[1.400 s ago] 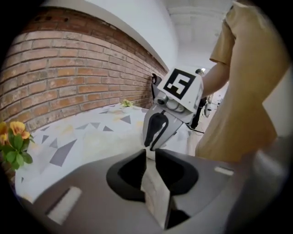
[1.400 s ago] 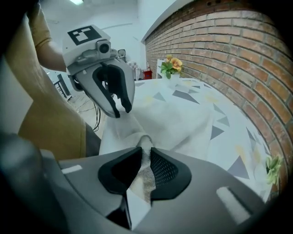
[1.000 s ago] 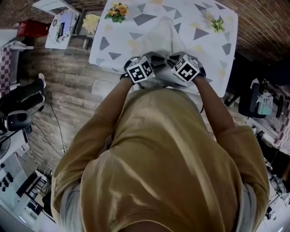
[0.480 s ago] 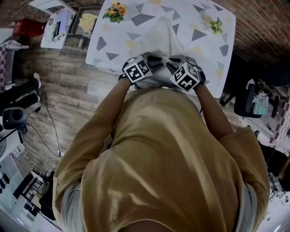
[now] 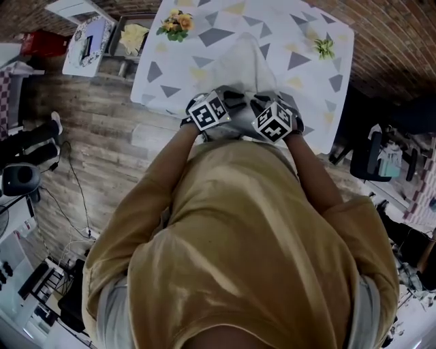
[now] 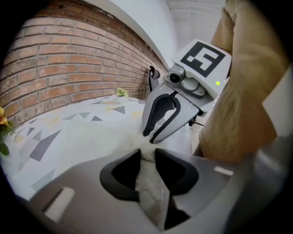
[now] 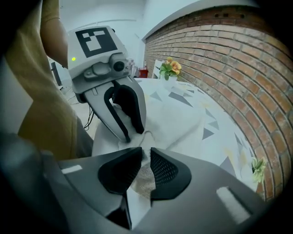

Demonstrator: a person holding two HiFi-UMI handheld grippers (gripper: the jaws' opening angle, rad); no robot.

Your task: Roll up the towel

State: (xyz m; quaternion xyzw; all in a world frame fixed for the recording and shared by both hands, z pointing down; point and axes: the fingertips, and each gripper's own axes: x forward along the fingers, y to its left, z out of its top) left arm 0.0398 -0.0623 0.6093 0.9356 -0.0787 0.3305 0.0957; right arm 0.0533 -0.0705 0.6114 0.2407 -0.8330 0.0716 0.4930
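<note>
A white towel (image 5: pixel 244 60) lies on the table's triangle-patterned cloth (image 5: pixel 308 82), running from the middle to the near edge. My left gripper (image 6: pixel 147 154) is shut on the towel's near edge, a fold of white terry (image 6: pixel 149 183) pinched between its jaws. Close beside it, my right gripper (image 7: pixel 146 153) is shut on the same edge of the towel (image 7: pixel 171 123). In the head view the two marker cubes, left (image 5: pixel 208 111) and right (image 5: pixel 276 121), sit side by side over the near end. The jaws are hidden there.
A vase of orange flowers (image 5: pixel 176 20) stands at the table's far left, a small green plant (image 5: pixel 324 48) at the far right. A brick wall (image 7: pixel 238 77) runs behind the table. A side tray (image 5: pixel 133 34) and boxes sit left; a chair (image 5: pixel 380 153) stands right.
Both grippers keep their hold on the towel's near edge and stay almost in place. The marker cubes have tilted a little.
</note>
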